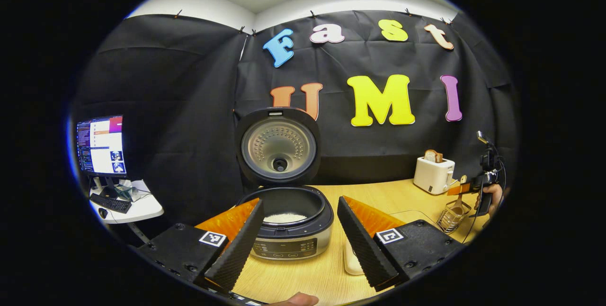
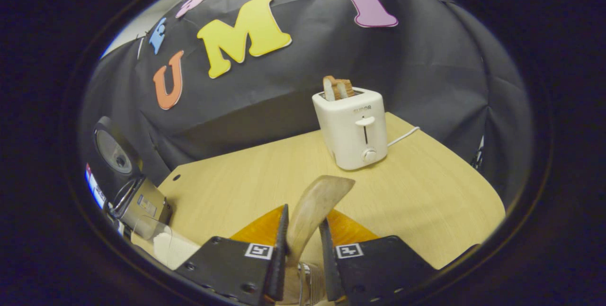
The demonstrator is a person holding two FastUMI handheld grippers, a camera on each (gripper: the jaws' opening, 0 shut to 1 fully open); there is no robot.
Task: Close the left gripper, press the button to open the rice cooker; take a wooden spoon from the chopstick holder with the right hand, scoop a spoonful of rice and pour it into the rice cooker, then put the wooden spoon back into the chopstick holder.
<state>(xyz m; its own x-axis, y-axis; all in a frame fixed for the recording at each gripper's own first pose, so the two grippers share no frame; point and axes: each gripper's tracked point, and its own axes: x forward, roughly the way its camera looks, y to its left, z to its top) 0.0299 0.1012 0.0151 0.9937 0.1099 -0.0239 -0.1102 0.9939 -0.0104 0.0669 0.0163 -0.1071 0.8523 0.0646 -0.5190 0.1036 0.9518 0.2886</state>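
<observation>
Table: a pale wooden tabletop with a rounded far-right corner carries everything.
Rice cooker: a round silver-bodied cooker with a dark rim stands at the near left. Its black lid stands upright, metal inner plate facing forward. White rice lies in the dark pot. The front panel's markings are too small to make out.
Toaster: a white two-slot toaster stands at the far right with brown bread slices poking up and a white cord trailing right. A small grey brand word sits on its front, too faint to be sure of.
Left gripper: fingers spread wide apart, nothing between them, framing the cooker from the near side.
Right gripper: fingers drawn in close on either side of the spoon's shaft; whether both pads press on it cannot be told. In the left gripper view it hangs above the holder, a hand behind it.
Chopstick holder: a wire basket holder at the right, near side of the toaster.
Wooden spoon: a pale wooden spoon; its long axis rises from the holder between the fingers, bowl uppermost, tilted toward the toaster.
White container: near left, beside the cooker.
</observation>
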